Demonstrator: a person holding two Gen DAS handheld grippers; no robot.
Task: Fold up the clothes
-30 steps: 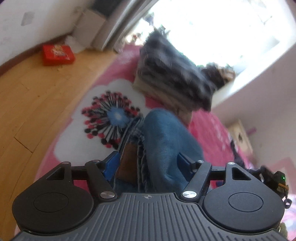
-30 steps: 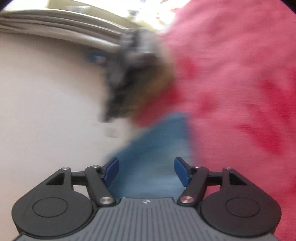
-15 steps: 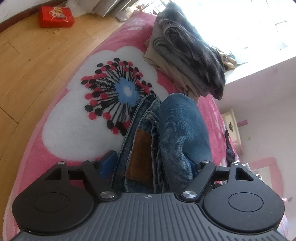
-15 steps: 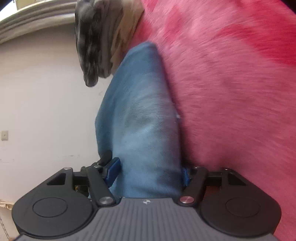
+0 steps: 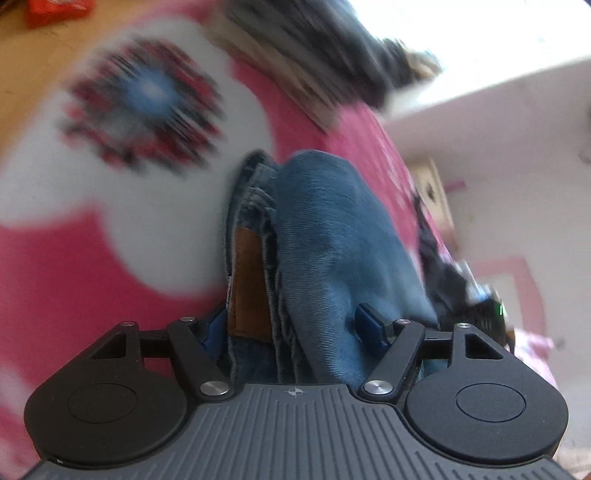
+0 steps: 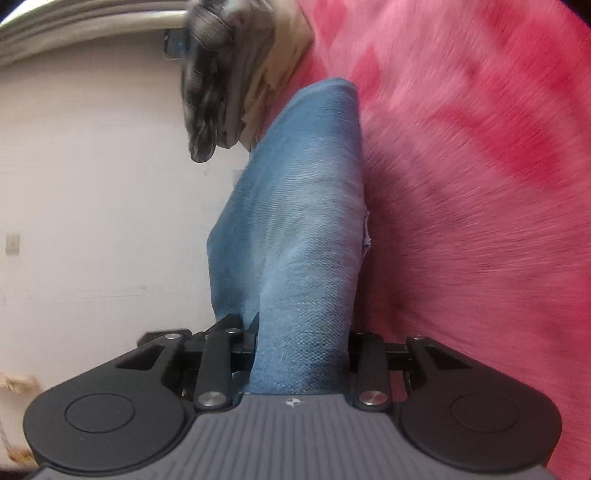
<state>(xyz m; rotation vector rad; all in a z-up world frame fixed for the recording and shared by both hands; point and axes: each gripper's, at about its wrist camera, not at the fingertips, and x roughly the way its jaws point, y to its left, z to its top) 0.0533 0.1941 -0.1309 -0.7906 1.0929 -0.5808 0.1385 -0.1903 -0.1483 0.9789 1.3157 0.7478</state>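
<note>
Folded blue jeans (image 5: 325, 236) with a brown leather waist patch (image 5: 249, 284) lie on a pink bedspread (image 5: 55, 266). My left gripper (image 5: 291, 321) has its blue fingers on either side of the waist end of the thick fold, pressing the denim. In the right wrist view the jeans (image 6: 303, 229) fill the gap of my right gripper (image 6: 301, 343), whose fingers are closed in tight on the other end of the fold. Both fingertip pairs are partly hidden by cloth.
A stack of folded grey, plaid and beige clothes (image 5: 314, 62) lies just beyond the jeans, also in the right wrist view (image 6: 229, 81). The bedspread has a white flower print (image 5: 144, 99). Wood floor and a red box (image 5: 55, 9) lie far left. A white wall (image 6: 92, 184) is at left.
The right gripper slid onto the jeans and closed on them. The left gripper stayed clamped on the waist end while its view swung; the scene is now motion-blurred.
</note>
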